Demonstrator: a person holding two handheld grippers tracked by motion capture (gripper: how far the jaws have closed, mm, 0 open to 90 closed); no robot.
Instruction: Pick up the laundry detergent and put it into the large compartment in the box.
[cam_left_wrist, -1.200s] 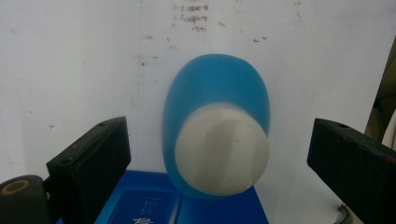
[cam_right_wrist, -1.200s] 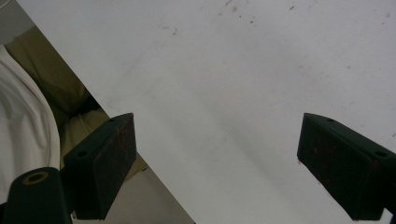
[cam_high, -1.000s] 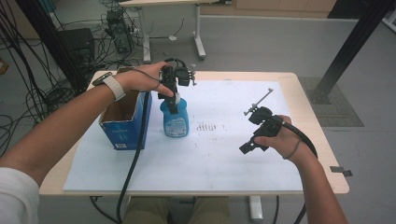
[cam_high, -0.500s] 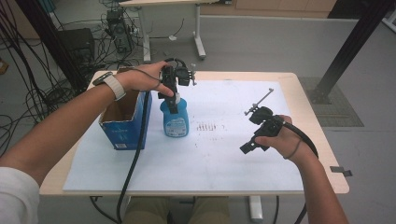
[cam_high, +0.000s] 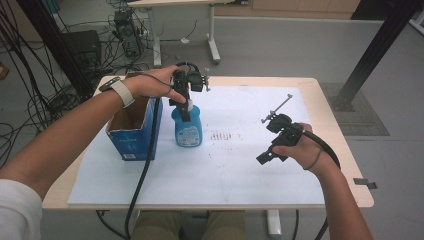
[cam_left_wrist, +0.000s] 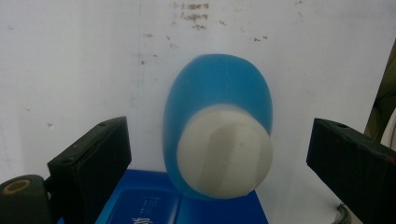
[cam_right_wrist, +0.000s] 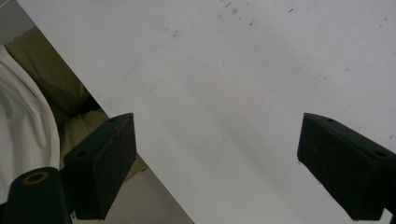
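Observation:
A blue bottle (cam_high: 189, 131) with a white cap stands upright on the white sheet (cam_high: 225, 170), just right of a blue cardboard box (cam_high: 131, 136). My left gripper (cam_high: 185, 108) points straight down over the bottle's top. In the left gripper view the blue bottle (cam_left_wrist: 217, 88) and its white cap (cam_left_wrist: 225, 157) sit between the jaws, which stand wide apart and clear of it; the left gripper (cam_left_wrist: 218, 140) is open. My right gripper (cam_high: 264, 158) hovers low over the sheet at the right. In its own view the right gripper (cam_right_wrist: 217, 140) is open with only bare sheet between its jaws.
The box is open at the top and stands at the sheet's left edge. Faint dark marks (cam_high: 223, 135) dot the sheet's middle. The wooden table (cam_high: 345, 150) shows around the sheet. Cables trail from both grippers. A desk and cable clutter stand on the floor beyond.

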